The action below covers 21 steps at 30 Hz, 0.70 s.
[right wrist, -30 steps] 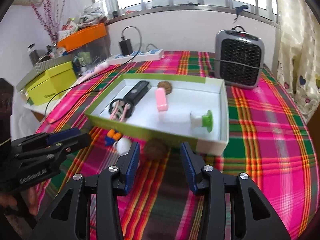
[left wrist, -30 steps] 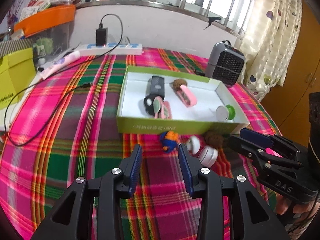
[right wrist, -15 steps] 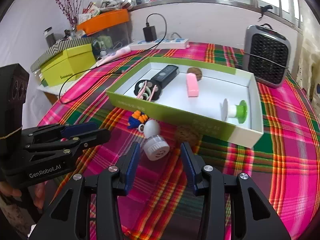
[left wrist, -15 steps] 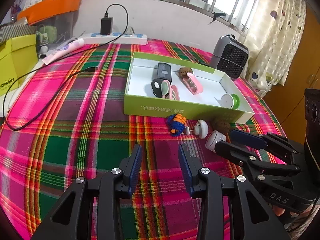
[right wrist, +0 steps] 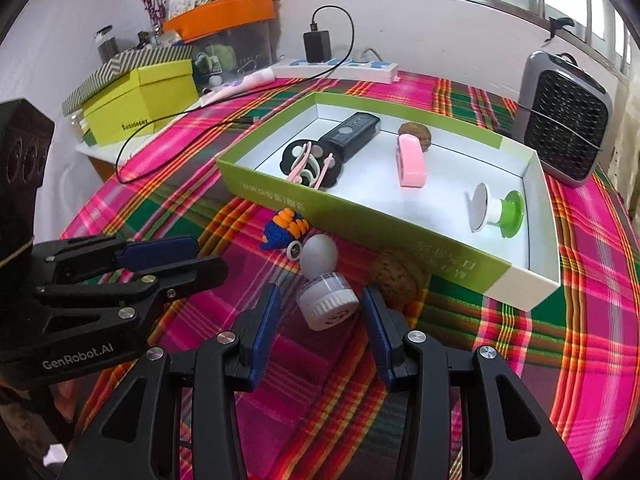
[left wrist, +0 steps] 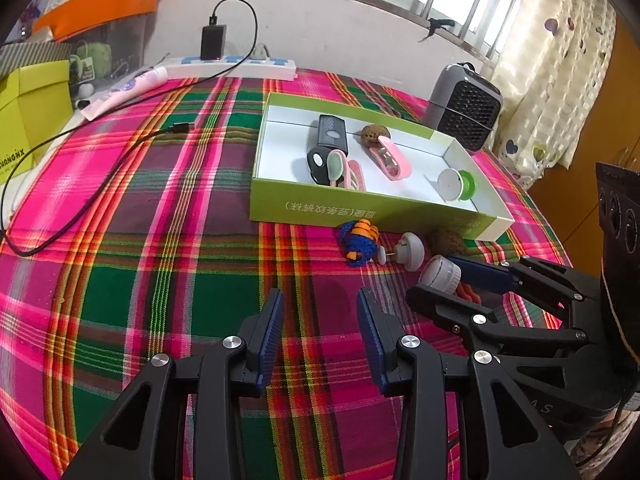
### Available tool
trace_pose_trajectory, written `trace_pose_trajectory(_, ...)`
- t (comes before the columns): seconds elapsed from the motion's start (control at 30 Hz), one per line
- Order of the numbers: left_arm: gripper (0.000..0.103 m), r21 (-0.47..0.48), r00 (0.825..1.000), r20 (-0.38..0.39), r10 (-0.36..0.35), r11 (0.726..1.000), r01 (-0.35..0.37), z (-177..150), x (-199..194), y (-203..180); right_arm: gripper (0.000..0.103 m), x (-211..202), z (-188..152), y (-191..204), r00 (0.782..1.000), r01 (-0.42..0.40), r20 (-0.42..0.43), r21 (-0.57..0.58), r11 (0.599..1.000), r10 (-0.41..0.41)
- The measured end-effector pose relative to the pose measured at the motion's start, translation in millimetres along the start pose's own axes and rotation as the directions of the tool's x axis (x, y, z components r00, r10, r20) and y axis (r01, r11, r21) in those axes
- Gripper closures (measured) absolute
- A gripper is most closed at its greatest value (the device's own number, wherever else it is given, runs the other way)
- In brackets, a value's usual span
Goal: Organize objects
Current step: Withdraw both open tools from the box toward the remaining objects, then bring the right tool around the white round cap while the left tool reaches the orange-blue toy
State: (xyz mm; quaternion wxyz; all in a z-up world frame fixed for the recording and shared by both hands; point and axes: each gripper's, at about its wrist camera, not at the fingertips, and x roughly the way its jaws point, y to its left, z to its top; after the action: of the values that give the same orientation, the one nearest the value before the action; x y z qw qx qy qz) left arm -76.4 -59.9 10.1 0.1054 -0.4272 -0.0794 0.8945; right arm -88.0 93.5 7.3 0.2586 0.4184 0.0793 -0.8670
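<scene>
Now right hand-held gripper [right wrist: 320, 312] open, straddling grey-capped white bottle [right wrist: 326, 292]; left hand-held gripper [left wrist: 320, 320] open, empty. Close squarely on ribbed base, avoid walnut [right wrist: 396, 278].

The plaid-clothed desk [left wrist: 160, 240] lies bare at 9 o'clock of the shallow green cardboard box [left wrist: 360, 210], crossed only by a thin black cable [left wrist: 80, 192]. In front of the box, passage is crowded: a blue-and-orange knitted toy [right wrist: 286, 228], a grey-capped white plastic bottle [right wrist: 326, 292] and a brown walnut [right wrist: 396, 276] lie close together against its near wall. The bottle sits between the parted right tongs [right wrist: 320, 312], untouched. The left tongs [left wrist: 320, 312] hover over bare cloth. A grey fan heater [right wrist: 564, 116] blocks the box's 1 o'clock corner.
</scene>
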Motion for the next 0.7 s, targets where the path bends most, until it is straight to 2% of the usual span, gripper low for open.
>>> trace_pose_trajectory(0.2, 0.067, 0.004, 1.0, -0.002, -0.002, 1.0, 0.002, 1.8, 1.0, -0.8, 0.06, -0.2, -0.9, -1.3, 1.0, 0.001, 0.006, -0.002, 1.0, -0.001)
trace_pose_trajectory(0.27, 0.067, 0.005, 1.0, -0.004, -0.002, 1.0, 0.002, 2.6, 1.4, -1.6, 0.069, -1.2, -1.1, -2.2, 1.0, 0.012, 0.012, 0.003, 1.0, -0.013)
trace_pose_trajectory(0.33, 0.067, 0.01, 1.0, -0.004, -0.004, 1.0, 0.004, 3.4, 1.7, -3.0, 0.07, -1.4, -0.9, -3.7, 1.0, 0.015, 0.013, 0.012, 1.0, -0.015)
trace_pose_trajectory(0.7, 0.067, 0.067, 1.0, -0.014, -0.002, 0.998, 0.003, 18.9, 12.1, -14.7, 0.071, -11.3, -9.2, -8.3, 0.999, 0.032, 0.02, 0.026, 0.999, -0.032)
